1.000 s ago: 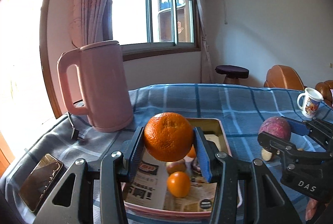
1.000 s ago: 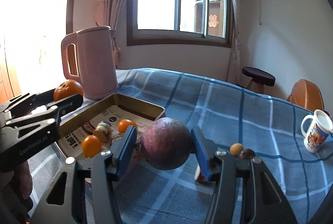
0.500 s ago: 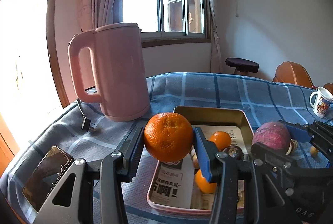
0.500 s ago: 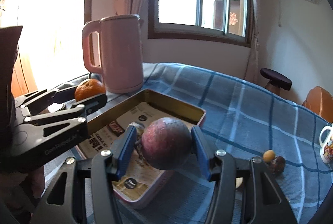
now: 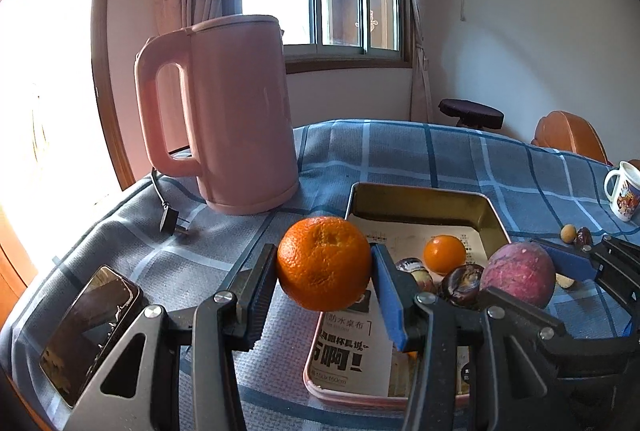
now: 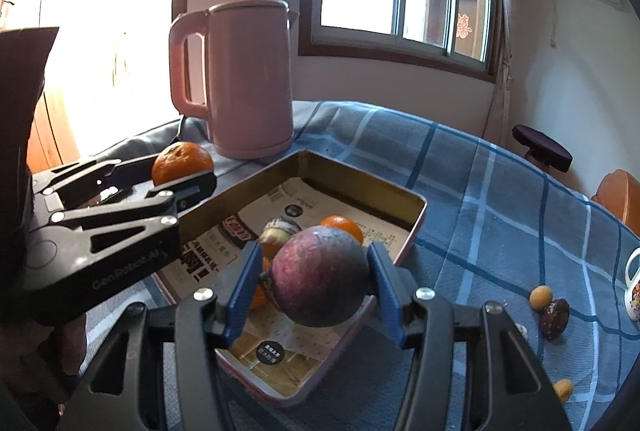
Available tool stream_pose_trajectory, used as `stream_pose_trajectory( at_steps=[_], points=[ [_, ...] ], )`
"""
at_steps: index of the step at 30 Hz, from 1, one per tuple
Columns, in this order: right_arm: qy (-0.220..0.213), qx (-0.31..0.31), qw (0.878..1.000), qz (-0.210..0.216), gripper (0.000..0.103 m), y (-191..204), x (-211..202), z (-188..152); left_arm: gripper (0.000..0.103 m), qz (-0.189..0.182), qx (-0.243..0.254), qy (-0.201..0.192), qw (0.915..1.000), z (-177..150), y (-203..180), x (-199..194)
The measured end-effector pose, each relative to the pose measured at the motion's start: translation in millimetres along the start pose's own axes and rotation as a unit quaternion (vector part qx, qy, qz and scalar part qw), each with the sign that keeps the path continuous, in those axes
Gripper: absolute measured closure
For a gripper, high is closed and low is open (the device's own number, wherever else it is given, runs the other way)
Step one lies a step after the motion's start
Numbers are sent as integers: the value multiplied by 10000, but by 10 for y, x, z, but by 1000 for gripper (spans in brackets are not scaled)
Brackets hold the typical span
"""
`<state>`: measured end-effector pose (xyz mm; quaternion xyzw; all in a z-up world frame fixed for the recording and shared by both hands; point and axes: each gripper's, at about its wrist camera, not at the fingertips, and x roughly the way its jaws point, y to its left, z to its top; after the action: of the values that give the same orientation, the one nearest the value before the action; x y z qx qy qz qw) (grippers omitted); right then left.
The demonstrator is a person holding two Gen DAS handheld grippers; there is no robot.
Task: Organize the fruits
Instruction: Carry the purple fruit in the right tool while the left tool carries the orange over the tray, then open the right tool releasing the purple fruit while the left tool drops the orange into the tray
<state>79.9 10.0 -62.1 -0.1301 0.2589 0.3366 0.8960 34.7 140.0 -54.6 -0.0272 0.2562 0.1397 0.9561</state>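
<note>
**Both grippers loaded, fruit held above the tray**

My left gripper (image 5: 325,271) has its two fingers clamped on a large orange (image 5: 324,263), one pad on each side, and the fruit hangs clear of the cloth just off the tray's left rim. From the right wrist view I see the same orange (image 6: 182,163) sitting between that gripper's black fingers, close to the tray's left wall and near the kettle's base.

My right gripper (image 6: 310,279) grips a reddish-purple round fruit (image 6: 320,275) between its blue pads (image 6: 240,283). It is raised over the near right part of the tray (image 6: 416,207), above the printed paper lining (image 6: 224,231).

Inside the tray I can make out a small orange (image 5: 445,254) toward the far right corner, a dark brownish fruit (image 5: 462,281) beside it, and a pale-and-dark piece (image 5: 412,267) partly hidden behind my left finger. What that last piece is, I cannot tell.

On the blue checked tablecloth (image 6: 500,199), to the right of the tray, lie a small yellow fruit (image 6: 540,297) touching a dark date-like one (image 6: 555,315), and another small yellow one (image 6: 563,389) nearer the front edge.

A pink kettle (image 5: 228,111) stands at the table's far left, its plug (image 5: 170,221) lying on the cloth. A phone (image 5: 86,331) rests at the near left corner and a printed mug (image 5: 624,195) at the right edge
</note>
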Motion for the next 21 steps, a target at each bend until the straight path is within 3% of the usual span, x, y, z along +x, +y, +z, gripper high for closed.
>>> stream_pose_trajectory(
  at_steps=[21],
  points=[
    [167, -179, 9997, 39, 47, 78, 75, -39, 54, -39, 60, 189, 9998, -44, -6, 108]
  ],
)
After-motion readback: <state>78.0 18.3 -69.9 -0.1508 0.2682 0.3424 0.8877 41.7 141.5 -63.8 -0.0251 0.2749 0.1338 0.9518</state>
